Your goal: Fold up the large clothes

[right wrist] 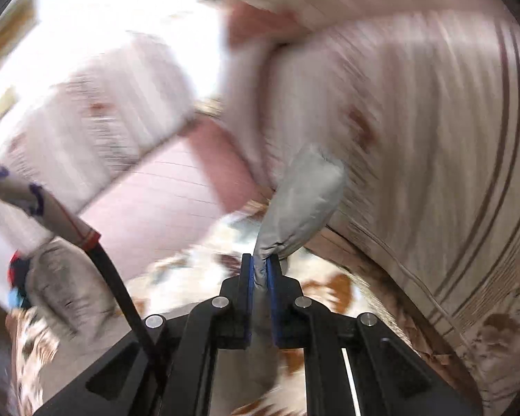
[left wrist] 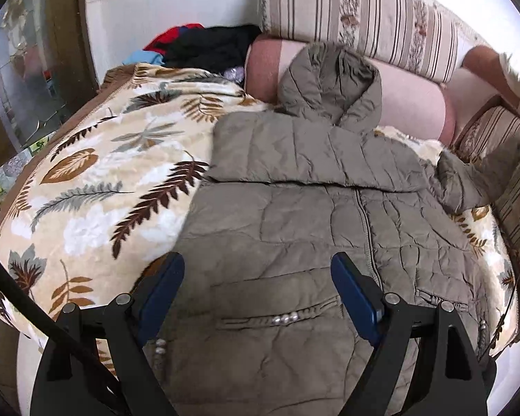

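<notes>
A leaf-patterned blanket (left wrist: pixel 97 187) is spread beneath an olive quilted jacket (left wrist: pixel 294 228), hood toward twelve o'clock. The left gripper (left wrist: pixel 258 277) is held spread above the jacket. A fold of jacket (right wrist: pixel 301 201) is pinched by the right gripper (right wrist: pixel 260 270). No writing can be read.

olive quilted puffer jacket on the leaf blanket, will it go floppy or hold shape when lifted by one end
The olive quilted puffer jacket probably flops: it lies creased, hood slumped. It looks light and compressible, since the right gripper squeezes a puffy fold thin between shut pads. Its smooth shell may slide from the open left gripper.
</notes>
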